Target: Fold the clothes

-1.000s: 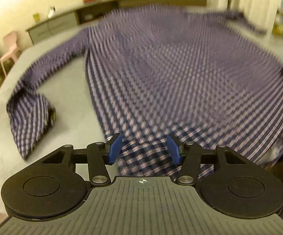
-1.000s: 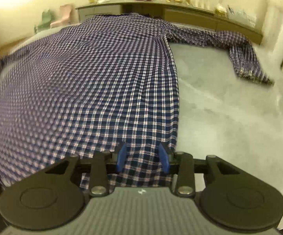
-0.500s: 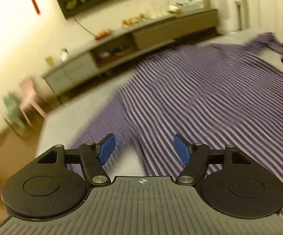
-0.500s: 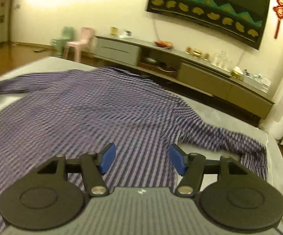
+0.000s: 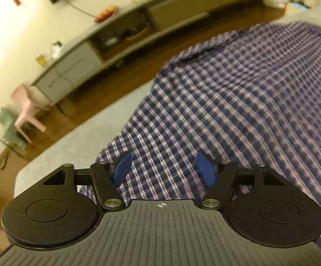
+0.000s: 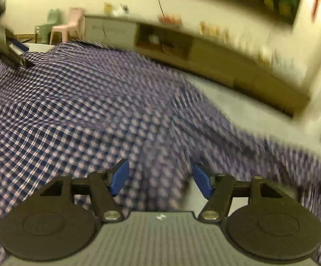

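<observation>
Plaid shirt (image 5: 238, 102) spread flat, left hand-held gripper (image 5: 163, 169) opening above it, angled down

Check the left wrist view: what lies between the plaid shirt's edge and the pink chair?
Bare grey surface, then wood floor, separates the plaid shirt from the pink chair.

The shirt (image 5: 238, 110) lies spread across the bed (image 5: 89, 133), with a long sideboard (image 5: 120, 42) against the wall behind it and two small chairs (image 5: 27, 110) at the sideboard's left end.
</observation>
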